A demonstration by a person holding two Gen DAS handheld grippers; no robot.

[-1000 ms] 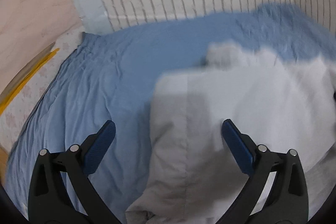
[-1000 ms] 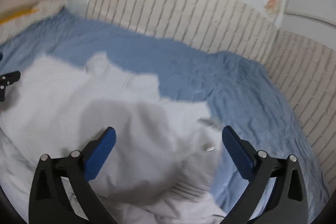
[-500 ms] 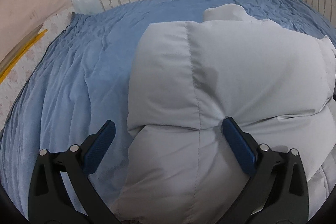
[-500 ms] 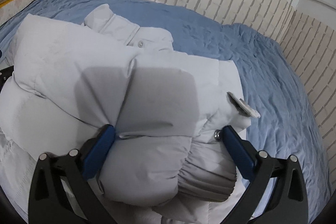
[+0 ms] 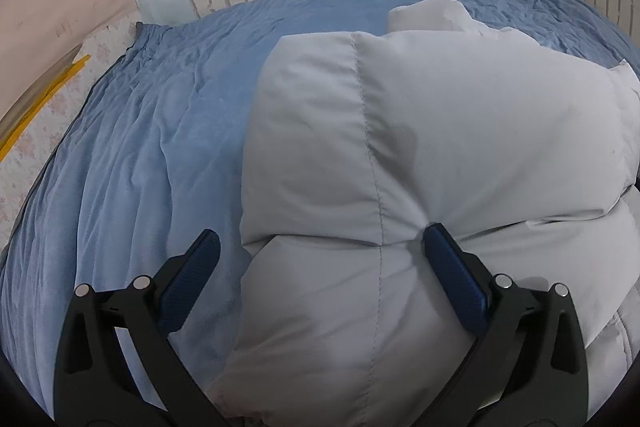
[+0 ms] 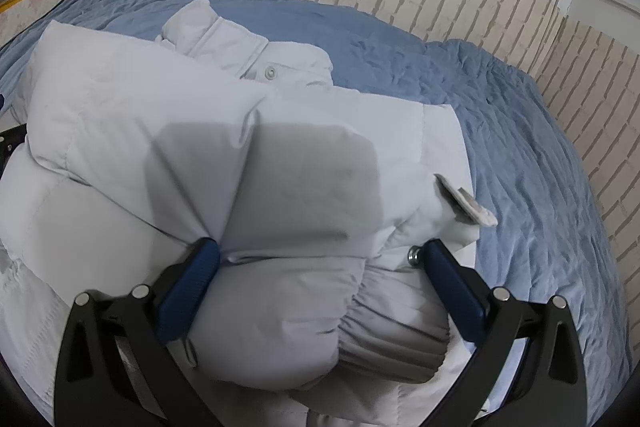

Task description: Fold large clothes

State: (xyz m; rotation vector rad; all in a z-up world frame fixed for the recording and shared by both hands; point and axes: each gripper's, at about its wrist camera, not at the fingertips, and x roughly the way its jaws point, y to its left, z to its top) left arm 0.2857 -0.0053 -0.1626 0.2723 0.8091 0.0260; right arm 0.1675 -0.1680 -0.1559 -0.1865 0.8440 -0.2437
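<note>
The pale grey puffer jacket (image 5: 420, 155) now lies settled and sharp across the centre and right of the left-wrist frame, on the blue bedspread (image 5: 152, 155); a second ago it showed only as a blur in motion. The left tongs (image 5: 320, 247) stand wide, gripping nothing, the right-hand pad just touching the fold crease. In the right-wrist frame the right tongs (image 6: 320, 251) also stand wide, straddling the doubled-over bulk; the collar (image 6: 216, 35) with its snap shows at upper centre, a gathered cuff (image 6: 392, 339) at lower right. Judgement: the fold has landed and been let go; the padding looks springy, so pressing flat seems the likely remaining work.
</note>
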